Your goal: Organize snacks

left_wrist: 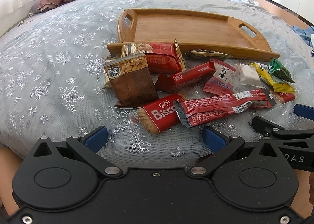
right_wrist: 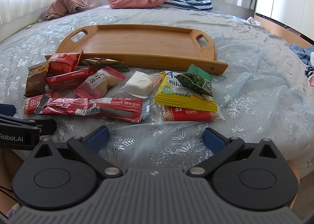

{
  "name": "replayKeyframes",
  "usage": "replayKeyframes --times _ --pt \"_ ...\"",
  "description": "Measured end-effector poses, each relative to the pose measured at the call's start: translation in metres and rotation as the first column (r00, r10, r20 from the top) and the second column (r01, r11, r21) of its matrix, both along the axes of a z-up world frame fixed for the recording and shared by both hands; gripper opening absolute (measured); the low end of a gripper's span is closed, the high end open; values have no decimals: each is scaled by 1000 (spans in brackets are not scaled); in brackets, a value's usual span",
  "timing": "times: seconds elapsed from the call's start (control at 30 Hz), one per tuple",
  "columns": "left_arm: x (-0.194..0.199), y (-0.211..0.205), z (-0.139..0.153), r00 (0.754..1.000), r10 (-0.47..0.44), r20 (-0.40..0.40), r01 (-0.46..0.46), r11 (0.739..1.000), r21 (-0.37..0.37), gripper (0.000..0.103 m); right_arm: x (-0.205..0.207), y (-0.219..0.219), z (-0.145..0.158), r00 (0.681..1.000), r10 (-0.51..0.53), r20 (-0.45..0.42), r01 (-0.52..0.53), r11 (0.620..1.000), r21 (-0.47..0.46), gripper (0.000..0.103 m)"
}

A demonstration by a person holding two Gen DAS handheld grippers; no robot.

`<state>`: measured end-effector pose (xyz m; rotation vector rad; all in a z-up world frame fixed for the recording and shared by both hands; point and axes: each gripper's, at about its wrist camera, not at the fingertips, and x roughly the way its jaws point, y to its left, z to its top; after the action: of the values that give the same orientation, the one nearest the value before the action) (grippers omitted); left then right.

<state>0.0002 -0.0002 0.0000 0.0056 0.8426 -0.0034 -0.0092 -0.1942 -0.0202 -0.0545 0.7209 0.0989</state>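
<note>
Two tools hovered level and low over the bed's (right_wrist: 255, 78) near edge, left tool (left_wrist: 155, 137) and right tool (right_wrist: 156, 135) both spread wide, gripping nothing. Snack packets (right_wrist: 117, 90) sprawled left-to-right before the crosswise wooden tray (right_wrist: 141, 47).

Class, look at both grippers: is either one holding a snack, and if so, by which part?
Nothing is held. The left gripper and the right gripper are both open above the bedspread, short of the snack packets; the wooden tray has nothing on it.
</note>
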Motion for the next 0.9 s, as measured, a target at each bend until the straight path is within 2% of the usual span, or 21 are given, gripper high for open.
replayKeyframes --times 0.43,0.6,0.9 --pt "3 -3 3 1000 -9 -13 9 1000 30 103 -1 5 1 1000 9 -3 -9 1000 -16 103" --pt "4 1 4 1000 -12 -20 12 1000 7 103 2 -1 3 1000 8 -21 -8 1000 4 103" --pt "0 0 1 999 -34 -3 34 999 23 103 -1 -4 -2 1000 18 10 -19 1000 16 103"
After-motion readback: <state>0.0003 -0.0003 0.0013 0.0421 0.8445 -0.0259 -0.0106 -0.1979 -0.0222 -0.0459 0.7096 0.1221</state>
